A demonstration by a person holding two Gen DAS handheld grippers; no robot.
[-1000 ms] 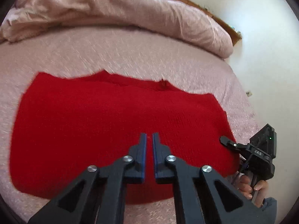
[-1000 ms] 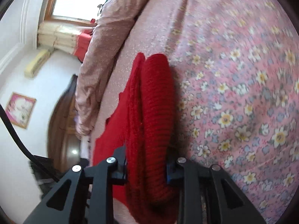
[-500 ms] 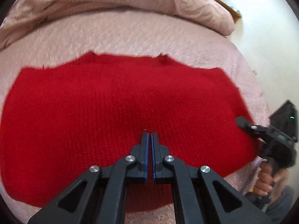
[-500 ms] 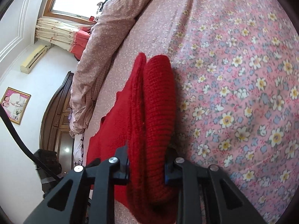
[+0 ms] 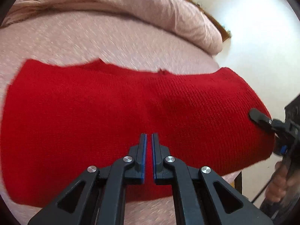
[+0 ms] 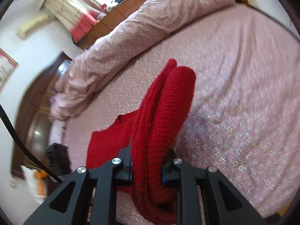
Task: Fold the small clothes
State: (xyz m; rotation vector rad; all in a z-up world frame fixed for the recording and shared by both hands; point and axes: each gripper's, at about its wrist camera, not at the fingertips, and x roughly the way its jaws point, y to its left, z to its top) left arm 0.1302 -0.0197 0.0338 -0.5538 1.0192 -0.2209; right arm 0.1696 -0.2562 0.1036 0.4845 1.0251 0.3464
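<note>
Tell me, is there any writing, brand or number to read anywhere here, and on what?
None can be read now.
Right gripper body: any marking is blurred.
Wall picture: too blurred to tell.
Red sweater and bedspread: no text shows, only a flower print on the bedspread.

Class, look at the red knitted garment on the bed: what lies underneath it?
Under the red knitted garment lies the pink floral bedsheet, showing all around its edges. The sheet directly beneath is covered, so anything there cannot be seen. The right hand-held gripper pinches one bunched end.
</note>
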